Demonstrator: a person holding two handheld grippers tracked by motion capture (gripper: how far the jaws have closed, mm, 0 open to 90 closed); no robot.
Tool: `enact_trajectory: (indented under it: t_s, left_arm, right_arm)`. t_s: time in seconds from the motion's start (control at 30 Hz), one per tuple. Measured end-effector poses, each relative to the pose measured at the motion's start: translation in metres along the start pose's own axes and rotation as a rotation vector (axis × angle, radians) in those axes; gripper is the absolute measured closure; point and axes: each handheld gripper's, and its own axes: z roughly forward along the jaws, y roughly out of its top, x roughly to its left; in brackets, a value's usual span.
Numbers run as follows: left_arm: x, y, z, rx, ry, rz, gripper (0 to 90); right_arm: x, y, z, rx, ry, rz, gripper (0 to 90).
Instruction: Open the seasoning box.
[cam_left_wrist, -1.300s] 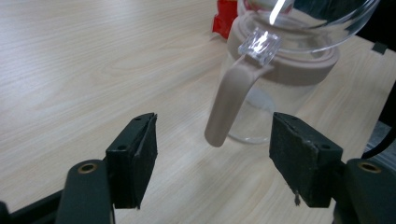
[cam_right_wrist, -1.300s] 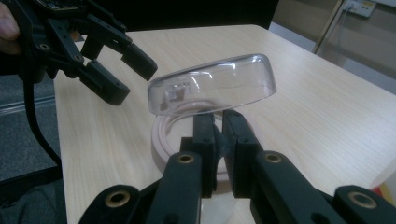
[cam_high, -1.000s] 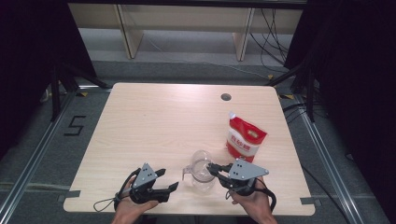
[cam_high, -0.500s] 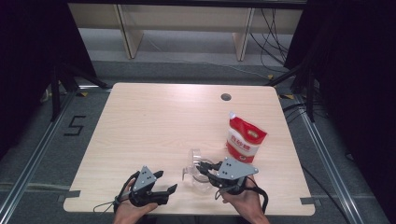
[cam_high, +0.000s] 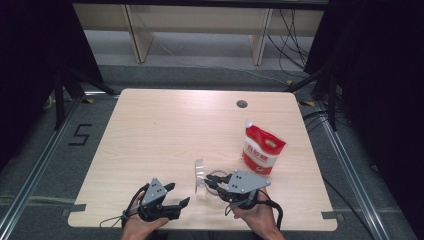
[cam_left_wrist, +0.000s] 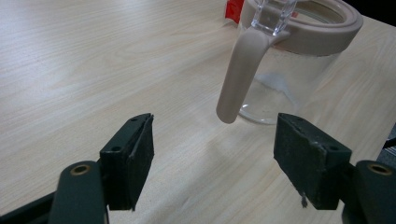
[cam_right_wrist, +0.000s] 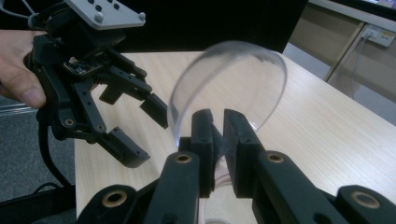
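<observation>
The jug (cam_left_wrist: 289, 60) beyond the left jaws is cut off at the top edge; the pouch (cam_left_wrist: 233, 9) behind it shows as a sliver; the pouch's print (cam_high: 262, 150) is too small to read.

A: the jug (cam_left_wrist: 285, 70) is clear glass with a beige rim and handle, and the lid (cam_right_wrist: 229, 88) is see-through.

B: yep, and the pouch (cam_high: 263, 149) is red and white, table (cam_high: 165, 130) light wood grain, grippers black.
</observation>
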Motion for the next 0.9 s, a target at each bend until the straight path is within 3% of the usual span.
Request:
enact_trajectory:
  t_s: [0.1,0.27,0.4,0.43,0.63,0.73,0.77,0.9]
  left_arm:
    - [0.001,0.0,0.0,0.005,-0.006,0.024,28.6]
    - [0.0,0.0,-0.001,0.01,0.001,0.02,28.6]
    - [0.0,0.0,-0.001,0.005,0.003,0.017,28.5]
    - [0.0,0.0,0.0,0.005,-0.001,0.012,28.4]
    - [-0.005,0.0,0.0,0.02,-0.009,0.05,27.3]
    - [-0.007,0.0,0.003,0.004,-0.026,0.033,25.9]
    - [-0.006,0.0,0.003,0.004,-0.03,0.062,25.2]
    - [-0.008,0.001,0.003,0.011,-0.035,0.04,23.2]
  right_arm:
    - [0.002,-0.001,0.0,0.001,-0.002,0.012,82.5]
    - [0.0,-0.002,-0.004,-0.002,-0.01,0.01,79.3]
    - [-0.007,-0.011,-0.021,-0.006,-0.059,0.047,73.3]
    - [-0.011,-0.014,-0.025,-0.006,-0.057,0.037,72.6]
    - [-0.023,-0.033,-0.051,-0.008,-0.123,0.095,69.4]
    - [-0.028,-0.042,-0.062,-0.003,-0.14,0.112,68.6]
    - [-0.028,-0.044,-0.065,0.0,-0.148,0.128,68.6]
    - [-0.032,-0.055,-0.077,0.001,-0.177,0.151,67.3]
